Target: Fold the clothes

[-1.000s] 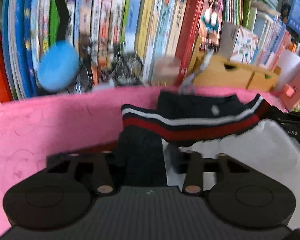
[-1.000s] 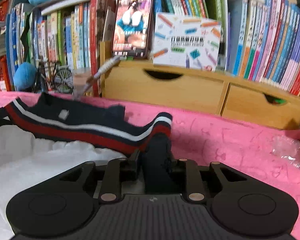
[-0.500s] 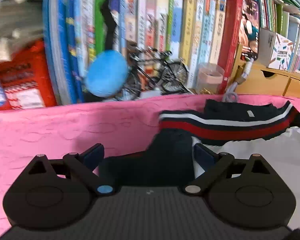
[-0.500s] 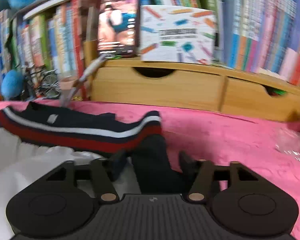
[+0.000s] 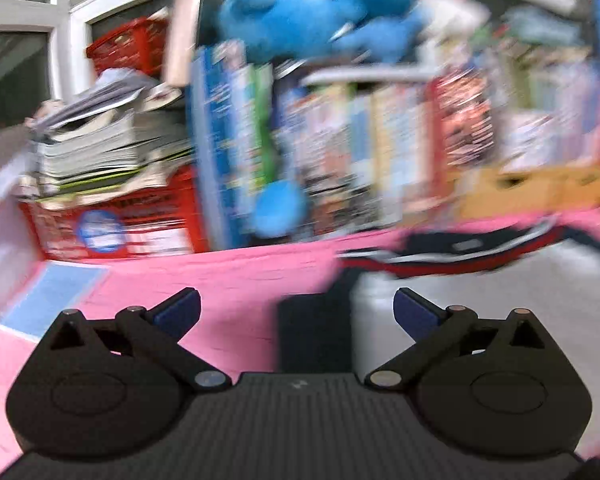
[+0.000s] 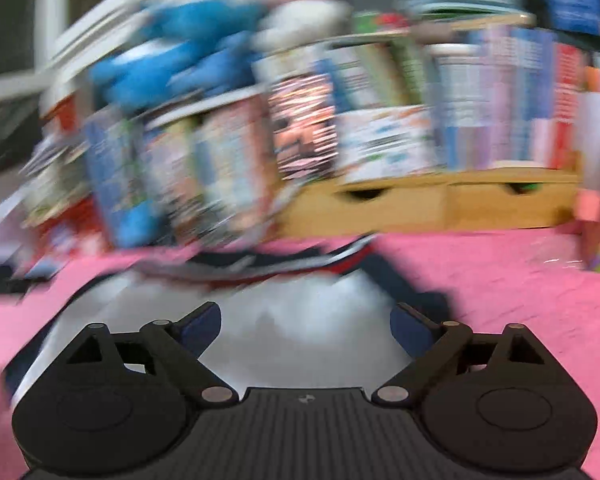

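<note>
A white garment [image 5: 500, 280] with dark navy sleeves and a red, white and navy striped band [image 5: 452, 260] lies on the pink cloth [image 5: 228, 276]. Both views are blurred by motion. My left gripper [image 5: 296, 308] is opening, its jaws spread wide, and a navy sleeve [image 5: 314, 332] lies on the cloth between them, untouched. In the right wrist view my right gripper [image 6: 304, 320] is also opening over the white body [image 6: 300, 320] of the garment, with nothing pinched. The other navy sleeve [image 6: 404, 288] lies just right of it.
A packed bookshelf [image 5: 360, 140] with blue plush toys [image 5: 300, 12] lines the far edge. Red crates [image 5: 112, 228] with stacked papers stand at the left, wooden drawers [image 6: 440, 200] at the right. A light blue sheet [image 5: 52, 296] lies on the pink cloth [image 6: 500, 280].
Both grippers let go of the navy sleeves and spread their jaws. Both have pulled back and tilted up, so the garment lies farther off and more of the shelf shows.
</note>
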`<state>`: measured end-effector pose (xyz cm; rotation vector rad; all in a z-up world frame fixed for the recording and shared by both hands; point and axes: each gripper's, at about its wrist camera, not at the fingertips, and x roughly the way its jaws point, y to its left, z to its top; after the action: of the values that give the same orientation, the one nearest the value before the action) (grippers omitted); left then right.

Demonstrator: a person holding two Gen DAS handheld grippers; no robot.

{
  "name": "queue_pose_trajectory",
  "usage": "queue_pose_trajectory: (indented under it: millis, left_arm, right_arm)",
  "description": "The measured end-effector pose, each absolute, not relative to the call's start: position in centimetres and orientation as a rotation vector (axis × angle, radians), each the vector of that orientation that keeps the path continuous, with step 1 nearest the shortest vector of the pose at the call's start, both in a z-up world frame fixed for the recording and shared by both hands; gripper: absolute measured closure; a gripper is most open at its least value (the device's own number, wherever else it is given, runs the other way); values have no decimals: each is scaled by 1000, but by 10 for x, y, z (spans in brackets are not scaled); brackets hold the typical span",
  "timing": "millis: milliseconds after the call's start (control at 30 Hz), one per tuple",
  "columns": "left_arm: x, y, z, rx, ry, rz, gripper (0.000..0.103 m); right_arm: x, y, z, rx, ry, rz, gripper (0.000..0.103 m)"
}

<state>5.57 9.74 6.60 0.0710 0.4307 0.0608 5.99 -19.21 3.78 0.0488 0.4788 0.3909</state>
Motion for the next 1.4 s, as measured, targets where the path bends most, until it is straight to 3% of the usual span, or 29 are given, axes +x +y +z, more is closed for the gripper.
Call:
queue_pose_trajectory:
  millis: [133, 300, 533, 600, 633, 867, 1100, 1167, 1233, 1267, 1400]
  left_arm:
    - [25, 54, 50, 205, 435, 41, 0]
    - [40, 59, 3, 266, 622, 139, 0]
    - [36, 98, -11, 157, 653, 181, 0]
    - [35, 104, -12, 140, 657, 185, 0]
    - [34, 105, -11, 132, 659, 185, 0]
    - [26, 105, 2, 160, 664, 251, 0]
    - [15, 65, 43, 142, 520, 126, 0]
    - [26, 46, 41, 170, 512, 91, 0]
    - [44, 31, 24, 238, 549, 123, 1]
    - [50, 27, 16, 265, 566, 136, 1]
    - [61, 38, -6, 274, 611, 157, 0]
  right_arm:
    - [30, -132, 30, -91, 489, 551, 14]
    - [22, -113, 17, -144, 534, 547, 21]
    - [34, -210, 1, -146, 629, 166, 26]
    - [34, -253, -1, -127, 635, 55, 36]
    - [33, -271, -2, -128, 625, -7, 21]
    - [14, -323, 3, 2, 643, -83, 23]
    - [9, -235, 30, 40, 499, 264, 24]
    - [20, -197, 35, 12, 488, 357, 32]
    - [37, -157, 34, -28, 520, 434, 85]
    - [46, -143, 31, -48, 543, 451, 90]
    - [75, -133, 13, -123, 591, 363, 89]
